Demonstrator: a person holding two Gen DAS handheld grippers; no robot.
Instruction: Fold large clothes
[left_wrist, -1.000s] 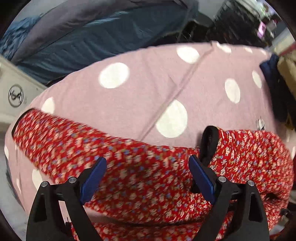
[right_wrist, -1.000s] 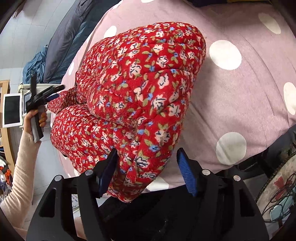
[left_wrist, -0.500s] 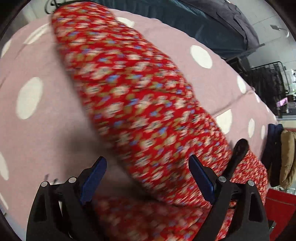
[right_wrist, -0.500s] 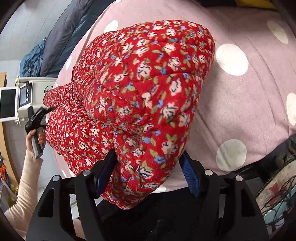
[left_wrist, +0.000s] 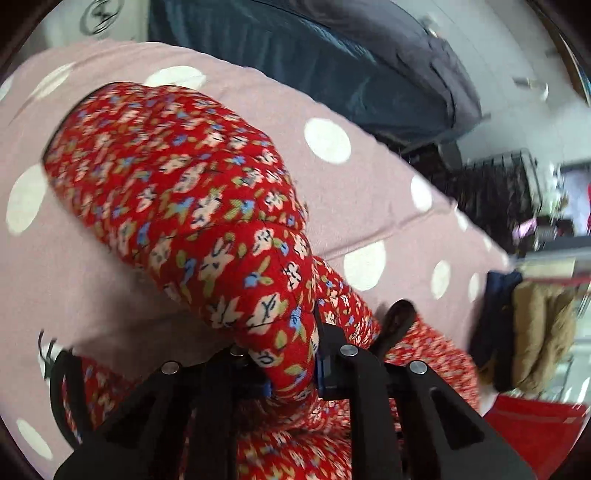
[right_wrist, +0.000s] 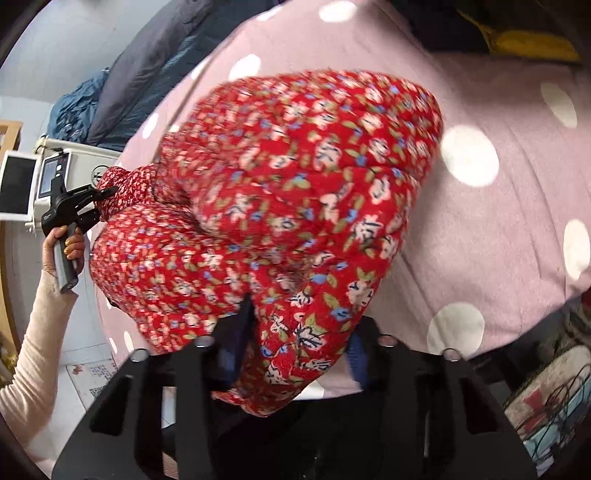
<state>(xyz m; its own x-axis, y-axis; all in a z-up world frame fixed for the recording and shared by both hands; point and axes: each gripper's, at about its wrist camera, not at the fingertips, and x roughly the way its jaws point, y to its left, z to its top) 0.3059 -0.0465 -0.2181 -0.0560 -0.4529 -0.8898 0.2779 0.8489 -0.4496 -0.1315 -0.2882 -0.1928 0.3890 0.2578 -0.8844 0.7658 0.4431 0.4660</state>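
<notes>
While the left gripper clamps the red floral jacket, the right gripper pinches it too — both on the dotted bedspread

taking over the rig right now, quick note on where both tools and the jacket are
Left tool: shut on a padded end of the red floral quilted jacket, likely a sleeve.
Right tool: fingers closed in on the jacket's near edge, fabric pinched between them.
The jacket lies bunched on the pink bedspread with white dots, partly doubled over itself.
Done: both ends gripped. Left: bring the gripped parts over the body, flatten, finish the fold. The frames are motion-blurred, so check the grips before pulling.
</notes>
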